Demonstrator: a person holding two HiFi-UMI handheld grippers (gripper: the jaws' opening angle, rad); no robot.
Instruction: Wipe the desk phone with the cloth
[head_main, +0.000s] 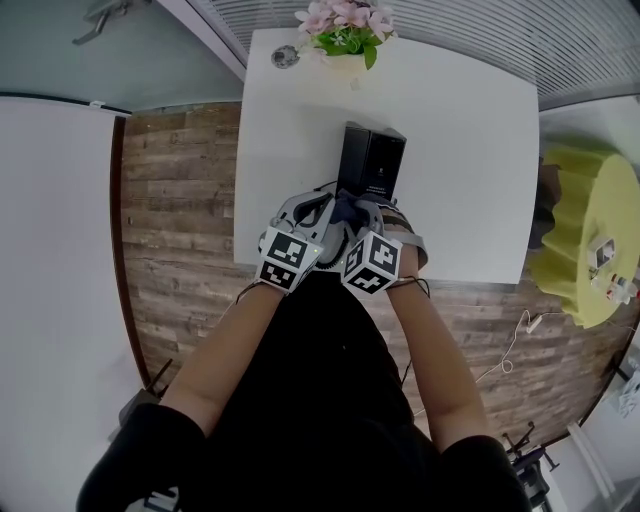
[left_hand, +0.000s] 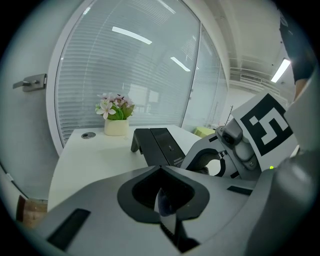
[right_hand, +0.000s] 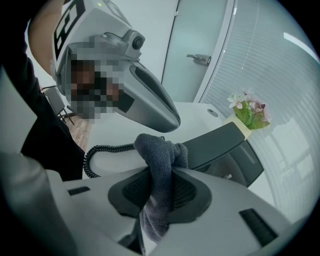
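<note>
The black desk phone (head_main: 371, 160) sits near the middle of the white desk (head_main: 470, 150), just beyond your two grippers, with its coiled cord (right_hand: 97, 152) lying on the desk beside it. The grey cloth (right_hand: 160, 160) is bunched in your right gripper (right_hand: 162, 187). Its jaws are clamped on the cloth, so a rounded wad pokes out past the tips, close to the phone's near edge.

Your left gripper (left_hand: 161, 186) has its jaws drawn nearly together. A thin grey-blue sliver shows in the slit, and I cannot tell whether that is a fold of the cloth.

To wipe well, lead with the wad, not the jaw tips. Press lightly and run along the sloped dark top in straight, overlapping passes. The phone looks light enough to slide, so I'd steady it with the left gripper. Mind the cord, and the potted flowers (head_main: 345, 30) at the far edge.
</note>
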